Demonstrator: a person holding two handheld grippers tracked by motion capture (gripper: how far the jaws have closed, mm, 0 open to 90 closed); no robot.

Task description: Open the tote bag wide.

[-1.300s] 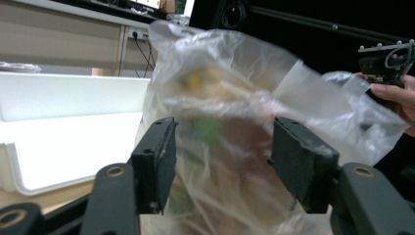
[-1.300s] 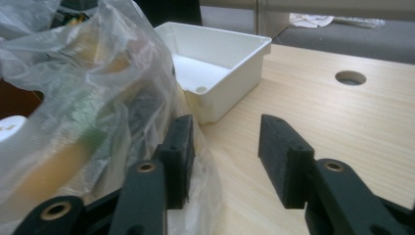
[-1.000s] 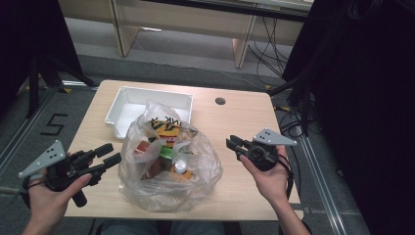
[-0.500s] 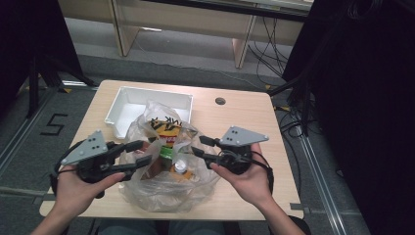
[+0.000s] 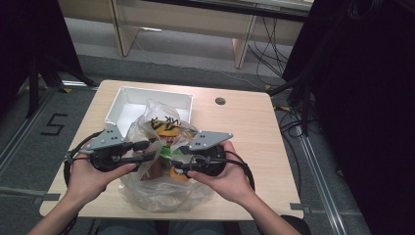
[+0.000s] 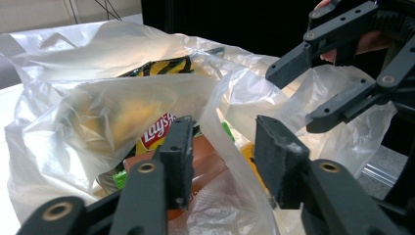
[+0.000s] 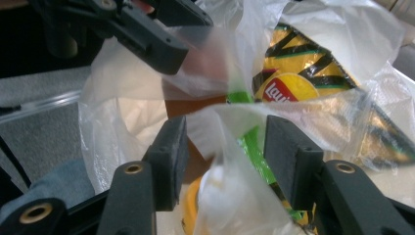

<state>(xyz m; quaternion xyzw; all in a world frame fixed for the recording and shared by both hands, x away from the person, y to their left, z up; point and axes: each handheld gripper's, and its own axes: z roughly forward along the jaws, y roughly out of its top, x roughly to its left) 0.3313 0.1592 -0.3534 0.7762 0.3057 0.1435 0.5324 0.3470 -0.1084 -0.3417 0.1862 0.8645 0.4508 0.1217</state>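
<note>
White tray (image 5: 128, 100) behind the plastic bag (image 5: 161, 188) — perhaps touching.

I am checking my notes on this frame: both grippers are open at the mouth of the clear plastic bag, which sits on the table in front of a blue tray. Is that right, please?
Not quite: the tray is white, not blue, as the high view shows. The rest holds: the left gripper and the right gripper are both open at the mouth of the clear plastic bag, which sits on the table in front of the tray.
</note>
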